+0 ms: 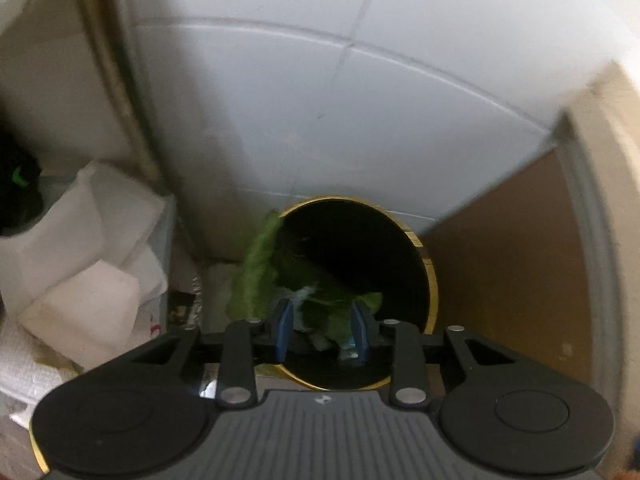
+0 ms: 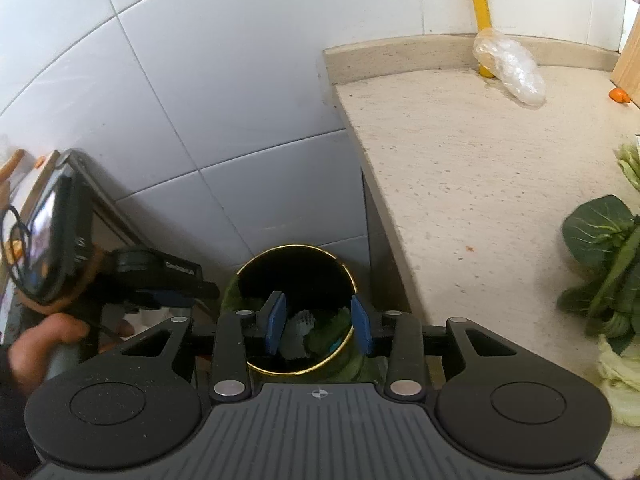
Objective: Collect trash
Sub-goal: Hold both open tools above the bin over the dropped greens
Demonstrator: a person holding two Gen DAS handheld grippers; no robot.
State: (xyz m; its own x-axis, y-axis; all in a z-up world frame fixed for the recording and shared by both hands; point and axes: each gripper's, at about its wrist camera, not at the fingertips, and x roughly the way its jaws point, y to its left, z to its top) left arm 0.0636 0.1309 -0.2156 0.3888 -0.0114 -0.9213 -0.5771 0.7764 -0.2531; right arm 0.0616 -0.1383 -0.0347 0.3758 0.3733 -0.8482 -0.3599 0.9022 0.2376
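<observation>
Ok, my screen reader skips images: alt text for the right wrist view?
Open right gripper hovers over a gold-rimmed black bin holding green leaves, beside a tiled wall. To its right, a beige counter carries leafy greens.

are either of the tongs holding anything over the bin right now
Nothing is held. Both the left tongs and the right tongs stand open and empty above the bin; the leaves lie inside.

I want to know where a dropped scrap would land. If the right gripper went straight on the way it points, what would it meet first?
Probably the leafy scraps inside the gold-rimmed black bin; the right gripper looks clear above them, though depth is unclear.
</observation>
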